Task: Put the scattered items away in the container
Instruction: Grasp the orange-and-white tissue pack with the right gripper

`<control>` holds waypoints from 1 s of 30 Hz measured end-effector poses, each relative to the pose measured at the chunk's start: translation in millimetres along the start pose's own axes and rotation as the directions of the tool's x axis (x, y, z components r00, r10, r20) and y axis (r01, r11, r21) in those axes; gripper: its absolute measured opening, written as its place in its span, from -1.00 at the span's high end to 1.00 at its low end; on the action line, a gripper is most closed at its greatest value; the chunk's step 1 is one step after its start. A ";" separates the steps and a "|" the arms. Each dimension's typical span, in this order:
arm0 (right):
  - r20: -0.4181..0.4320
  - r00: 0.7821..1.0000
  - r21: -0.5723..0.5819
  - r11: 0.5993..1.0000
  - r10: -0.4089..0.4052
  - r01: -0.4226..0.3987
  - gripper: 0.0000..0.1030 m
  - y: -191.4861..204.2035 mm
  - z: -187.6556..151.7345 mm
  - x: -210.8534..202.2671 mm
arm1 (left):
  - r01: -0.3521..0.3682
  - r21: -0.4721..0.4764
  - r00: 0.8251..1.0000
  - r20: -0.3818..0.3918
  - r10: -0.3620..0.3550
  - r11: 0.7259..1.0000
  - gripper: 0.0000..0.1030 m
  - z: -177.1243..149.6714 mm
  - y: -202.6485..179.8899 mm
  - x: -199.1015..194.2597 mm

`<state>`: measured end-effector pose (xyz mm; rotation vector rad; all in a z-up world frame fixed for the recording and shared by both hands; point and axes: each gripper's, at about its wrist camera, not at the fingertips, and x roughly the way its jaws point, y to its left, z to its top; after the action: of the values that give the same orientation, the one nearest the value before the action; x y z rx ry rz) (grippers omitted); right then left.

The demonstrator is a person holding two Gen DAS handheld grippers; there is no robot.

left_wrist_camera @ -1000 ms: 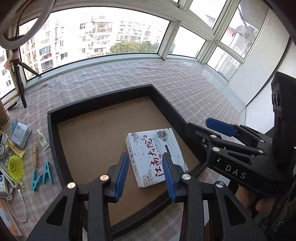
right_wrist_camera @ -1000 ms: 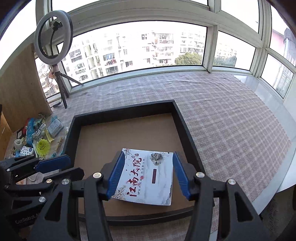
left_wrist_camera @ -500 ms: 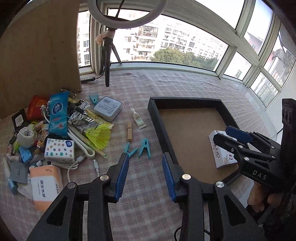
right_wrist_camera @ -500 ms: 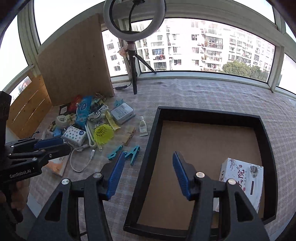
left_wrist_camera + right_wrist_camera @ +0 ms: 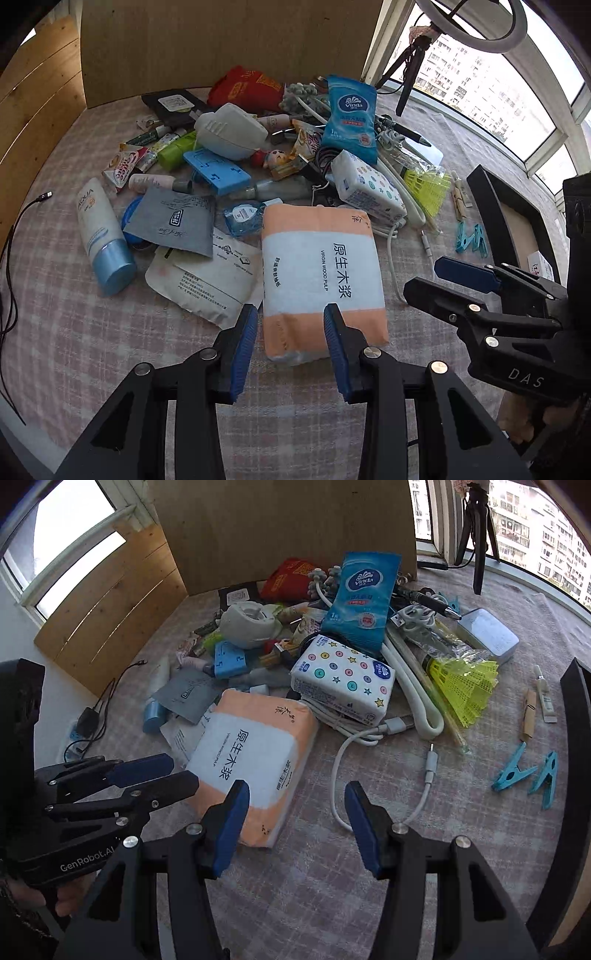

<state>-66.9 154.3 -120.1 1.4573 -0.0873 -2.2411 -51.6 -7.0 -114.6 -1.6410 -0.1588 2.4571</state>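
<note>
Over the orange tissue pack (image 5: 319,280), the left gripper (image 5: 290,343) was spread wide; the right gripper (image 5: 297,827) too; the fat soft pack could slip out

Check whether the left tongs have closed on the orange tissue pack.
Open. The left tongs straddle the near end of the tissue pack, which lies flat on the cloth; blue pads show gaps beside it.
</note>
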 end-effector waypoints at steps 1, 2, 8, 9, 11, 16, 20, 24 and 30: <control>-0.008 1.000 0.005 1.000 0.007 -0.007 -0.03 1.7 0.6 3.8 | 0.007 0.006 1.000 -0.001 -0.007 1.000 0.33 0.1 1.1 1.9; -0.016 1.000 0.010 1.000 0.014 -0.014 -0.03 2.6 1.2 6.9 | 0.015 0.011 1.000 -0.003 -0.015 1.000 0.33 1.0 2.1 4.1; -0.053 0.997 0.066 0.997 0.050 -0.047 -0.03 -1.9 8.3 21.0 | 0.134 -0.007 0.990 -0.038 -0.134 0.991 0.36 9.6 13.0 17.4; -0.062 0.996 0.080 0.995 0.068 -0.063 -0.03 -3.3 9.1 23.2 | 0.156 -0.011 0.987 -0.044 -0.157 0.988 0.36 10.2 15.2 18.4; -0.078 0.992 0.100 0.991 0.101 -0.093 -0.03 -4.6 9.8 28.8 | 0.193 -0.013 0.980 -0.053 -0.193 0.981 0.36 10.7 19.2 19.9; -0.101 0.981 0.153 0.977 0.167 -0.150 0.13 -9.3 12.3 42.6 | 0.269 -0.037 0.959 -0.082 -0.271 0.962 0.26 12.9 30.9 33.5; -0.105 0.982 0.136 0.981 0.154 -0.140 0.17 -3.0 15.4 40.6 | 0.285 -0.050 0.954 -0.078 -0.289 0.957 0.33 12.7 32.3 32.8; -0.083 0.982 0.141 0.978 0.167 -0.155 0.19 -2.2 15.7 28.7 | 0.260 -0.062 0.964 -0.048 -0.263 0.964 0.34 11.9 26.7 21.1; 0.002 0.988 0.120 0.981 0.152 -0.152 0.19 -15.5 16.2 -20.5 | 0.254 0.004 0.967 0.010 -0.254 0.967 0.34 20.0 -7.2 -9.4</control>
<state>-79.7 173.4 -100.2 1.4670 -0.3253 -2.1386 -65.9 -1.7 -97.1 -1.5022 -0.3449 2.2720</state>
